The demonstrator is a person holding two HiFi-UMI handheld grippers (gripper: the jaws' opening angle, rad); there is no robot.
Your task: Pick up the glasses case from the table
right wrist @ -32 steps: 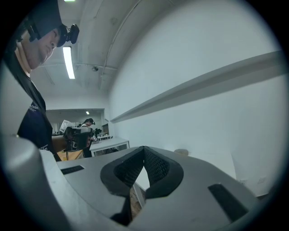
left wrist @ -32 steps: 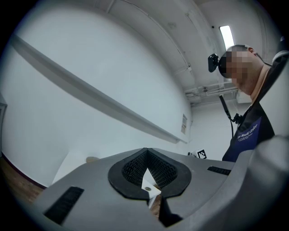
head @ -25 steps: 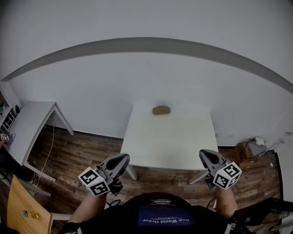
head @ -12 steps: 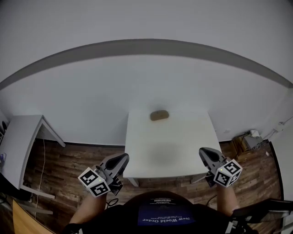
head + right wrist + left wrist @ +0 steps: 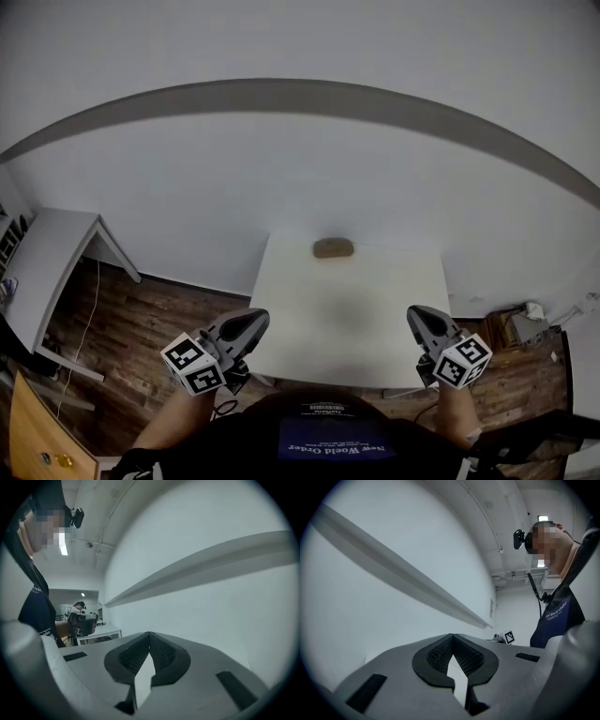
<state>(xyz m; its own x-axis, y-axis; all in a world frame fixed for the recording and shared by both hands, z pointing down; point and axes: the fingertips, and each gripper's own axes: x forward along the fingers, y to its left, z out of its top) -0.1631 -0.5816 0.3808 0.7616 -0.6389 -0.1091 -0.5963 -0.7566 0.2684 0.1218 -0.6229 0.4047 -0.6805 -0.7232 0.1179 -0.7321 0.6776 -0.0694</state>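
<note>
My head camera looks steeply down from well above the white table (image 5: 347, 300), which sits mid-frame, with the left gripper (image 5: 255, 321) at lower left and the right gripper (image 5: 417, 319) at lower right. Each gripper camera rides close behind its own jaws and faces roughly level along them at the pale wall (image 5: 370, 620). All three views share the wall's grey band (image 5: 281, 94).

Dim, even, greyish light – strong fisheye bending at edges, dark vignetted corners.
</note>
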